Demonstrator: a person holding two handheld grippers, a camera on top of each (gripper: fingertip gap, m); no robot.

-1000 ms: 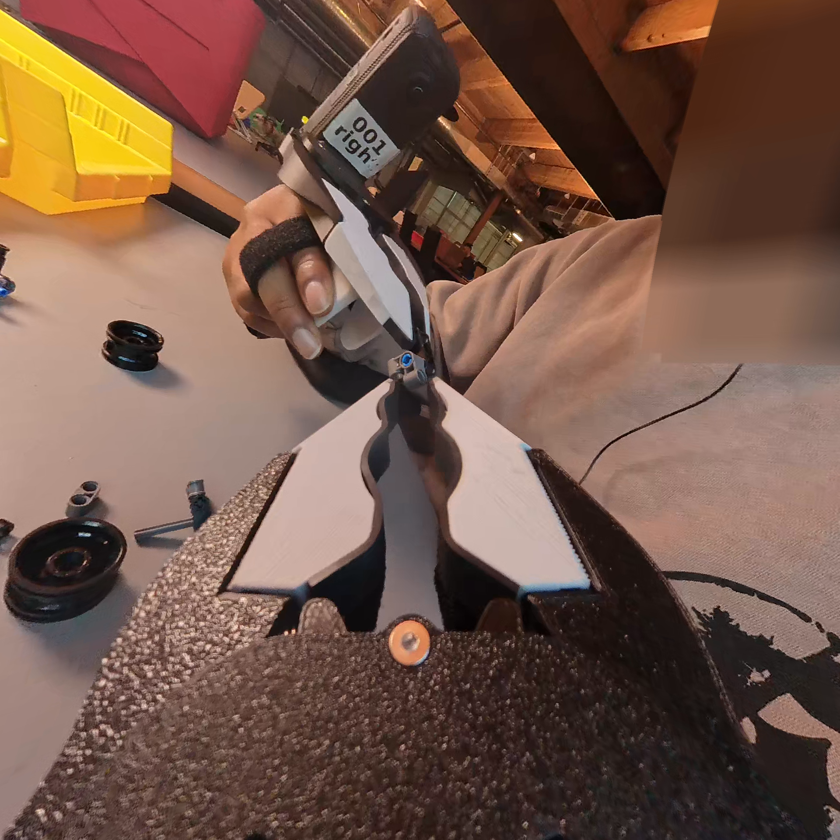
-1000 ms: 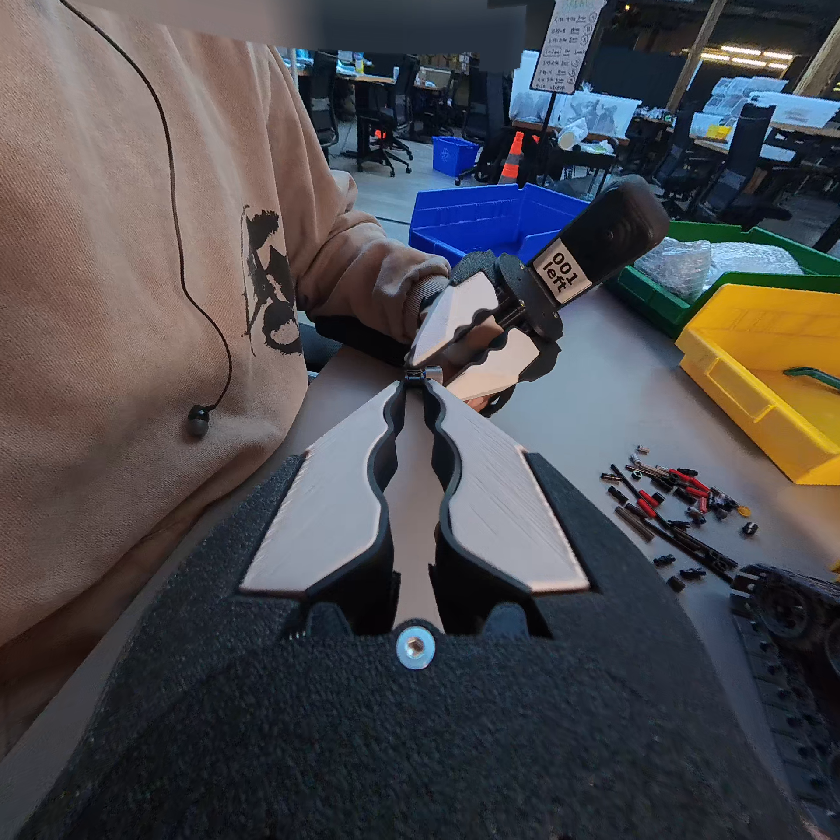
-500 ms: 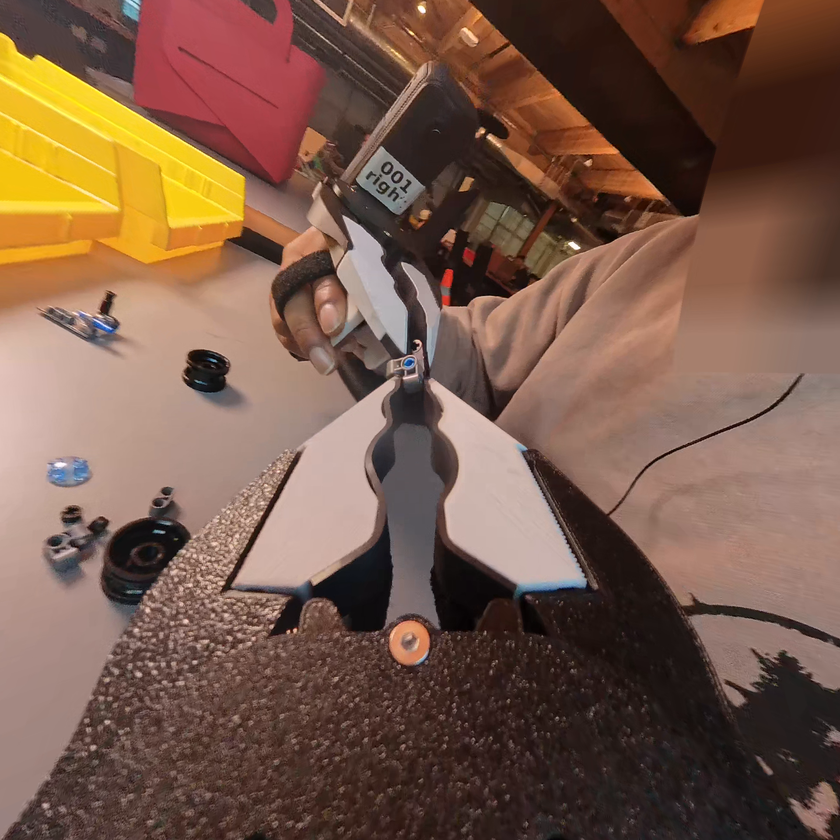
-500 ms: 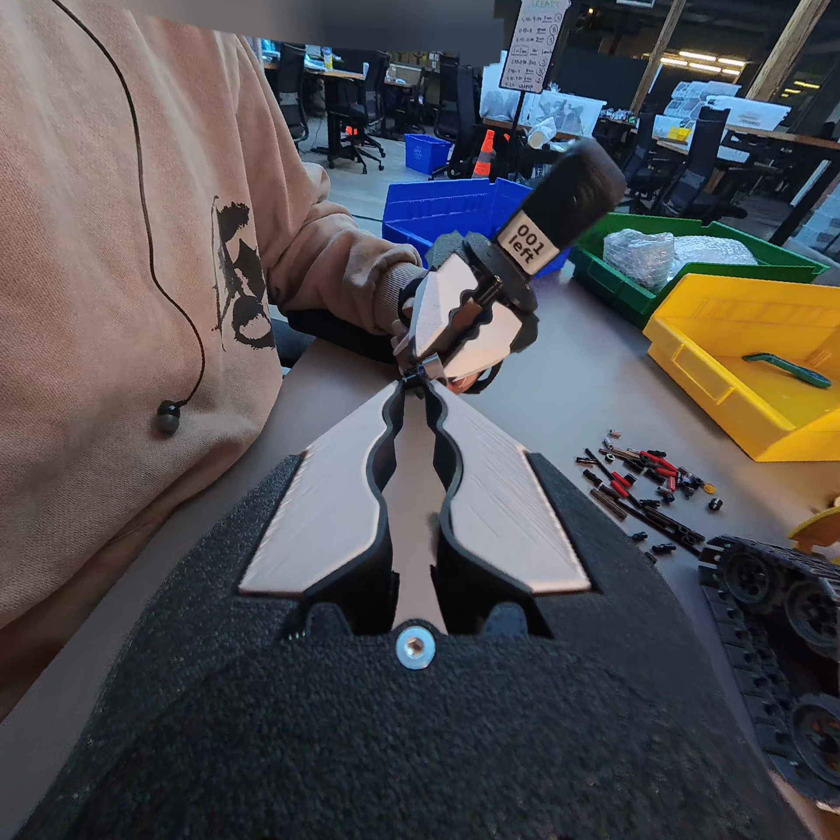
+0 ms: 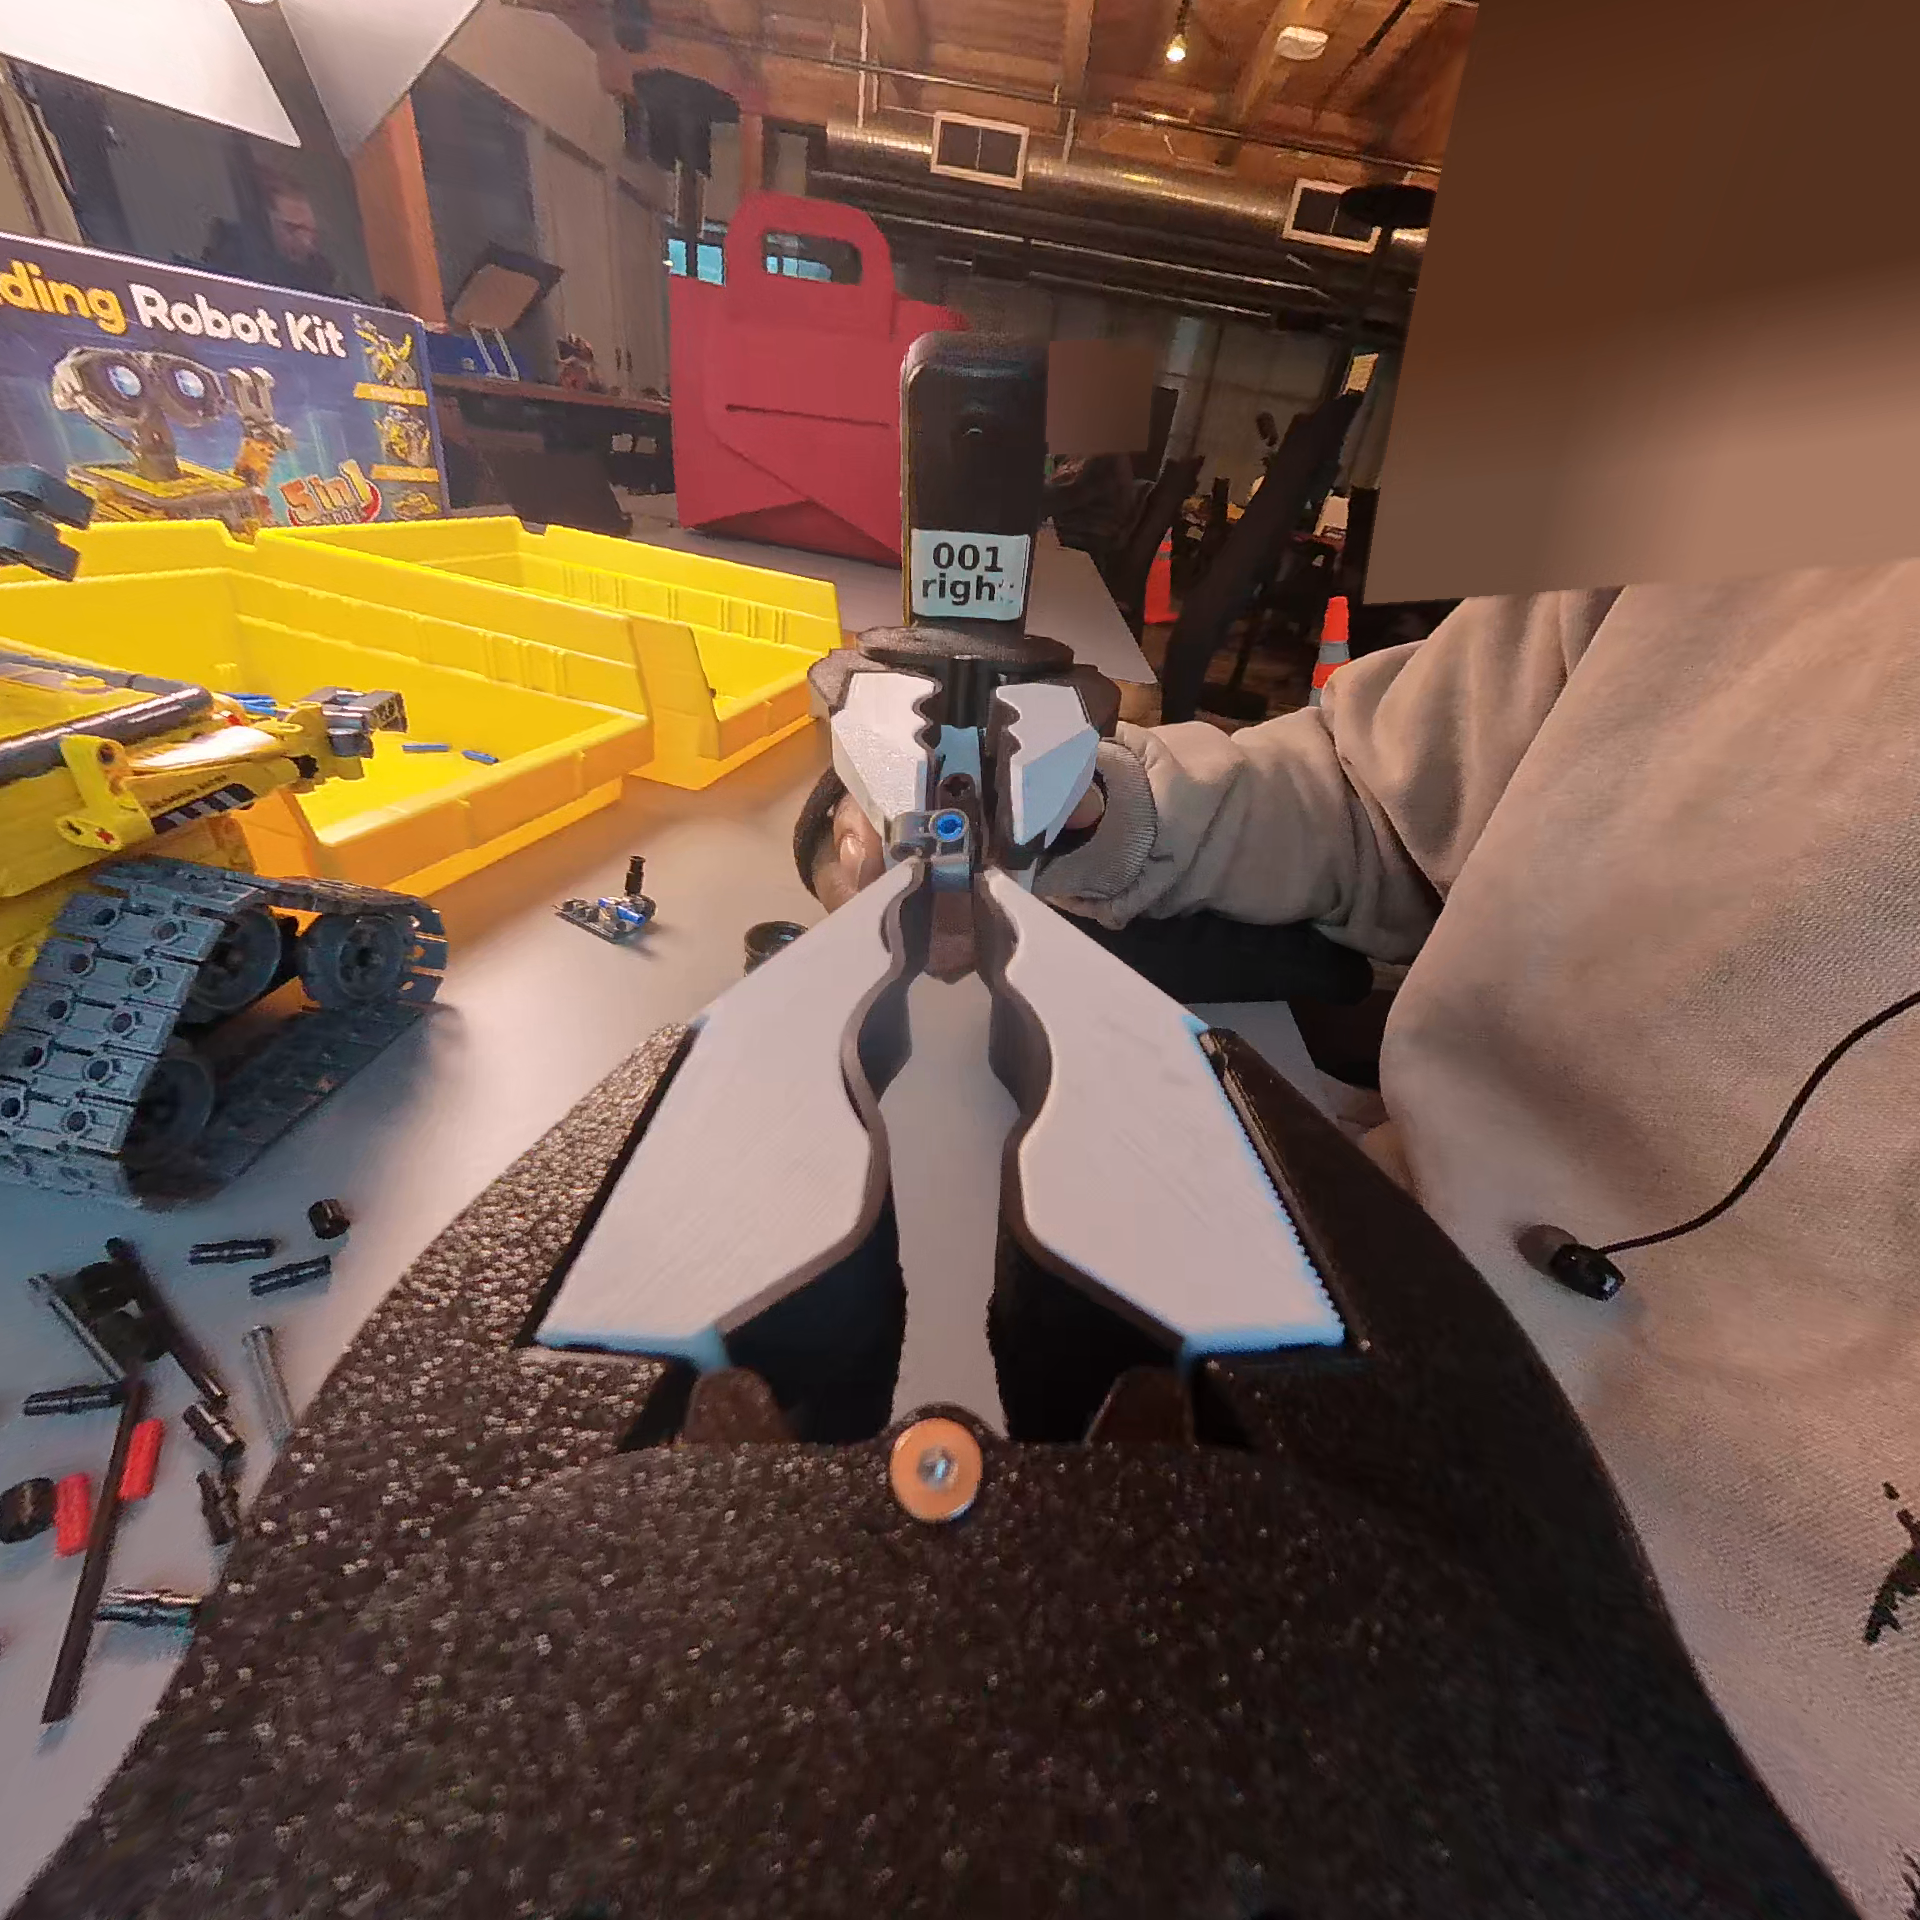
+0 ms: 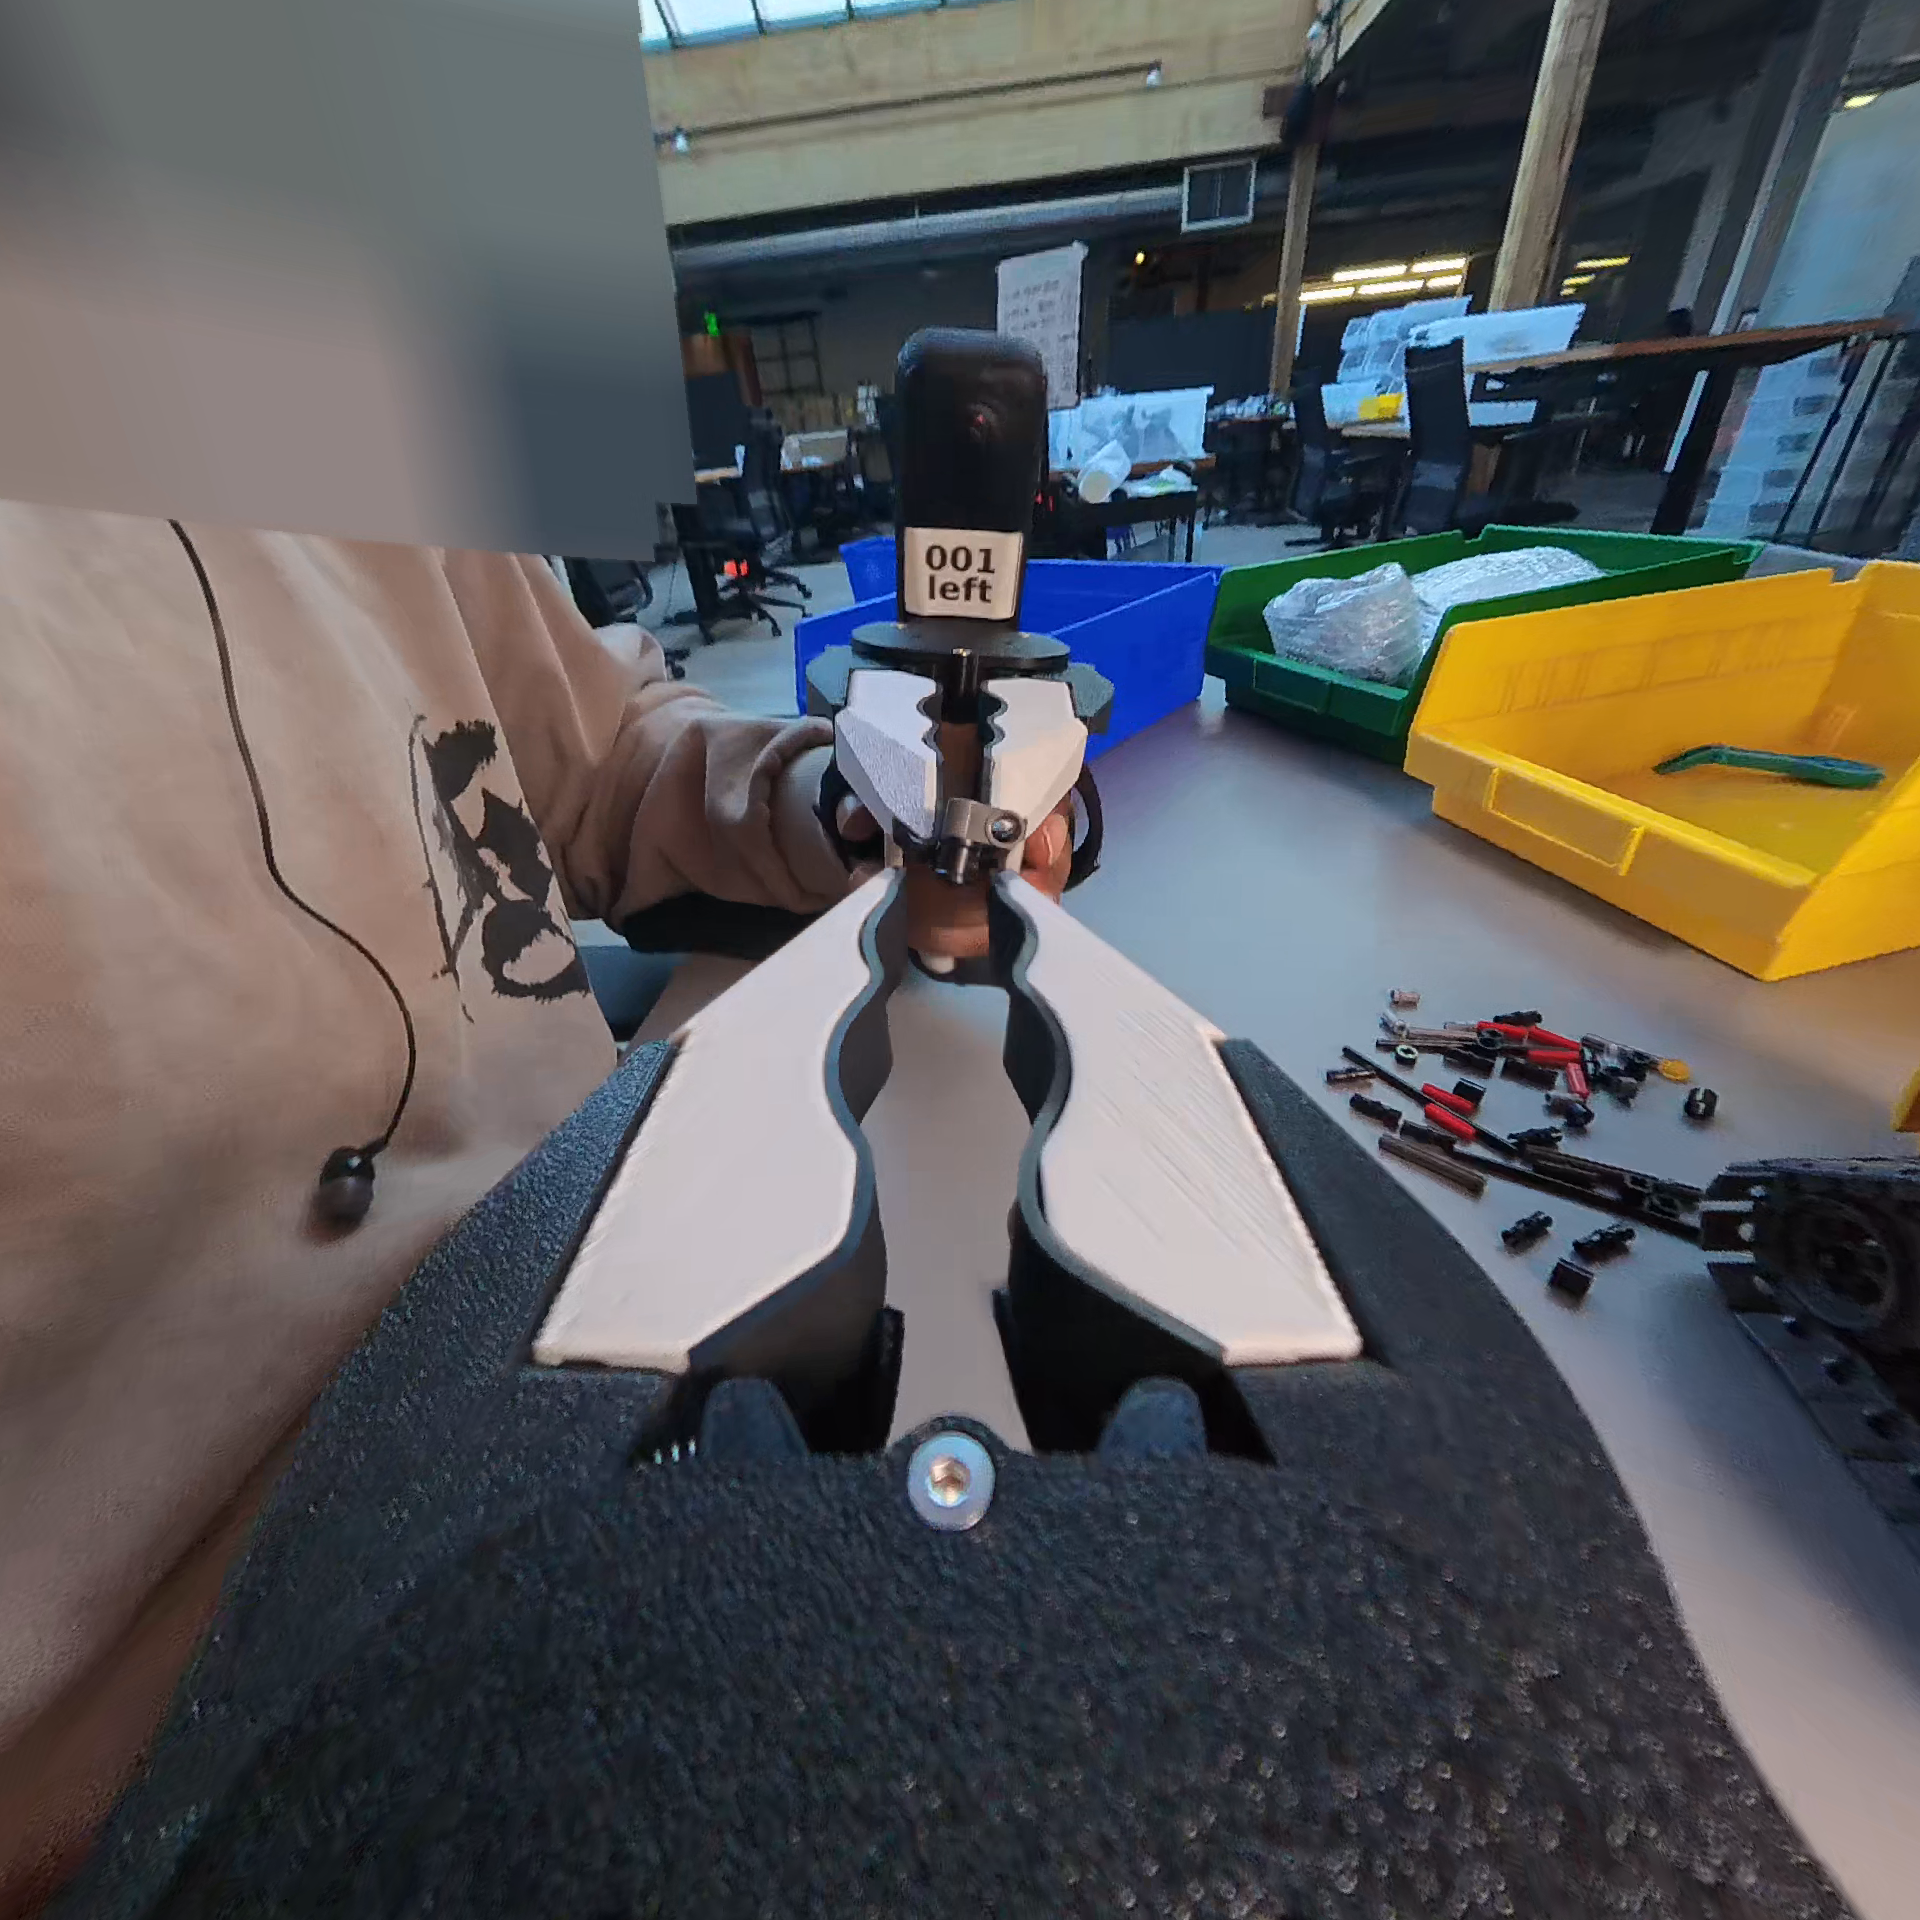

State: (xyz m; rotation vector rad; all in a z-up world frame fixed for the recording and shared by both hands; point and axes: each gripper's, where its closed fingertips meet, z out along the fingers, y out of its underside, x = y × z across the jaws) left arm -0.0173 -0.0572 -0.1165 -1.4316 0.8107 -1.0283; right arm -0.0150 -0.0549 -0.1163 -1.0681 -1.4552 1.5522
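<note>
Right now the left tongs [image 5: 948, 888] and the right tongs [image 6: 951, 894] meet tip to tip, held up above the grey tabletop [image 6: 1247, 935]. Both pairs are squeezed narrow on 1 small grey brick piece [image 5: 935, 831] with a blue pin in it. It sits right where the tips touch, and which pair holds it harder cannot be told.

A yellow toy robot with grey tracks [image 5: 156, 831] stands on the tabletop, well apart from the tongs. It looks partly built. Many loose black and red pins [image 6: 1507, 1081] lie spread out near it, not joined to anything.

As for writing, each tool has a white label [image 5: 968, 577] with black print on its black camera. A blue kit box [image 5: 208, 405] behind the yellow bins [image 5: 499, 665] has big print and a robot picture. A sheet on a stand, far back, is too small to read.
</note>
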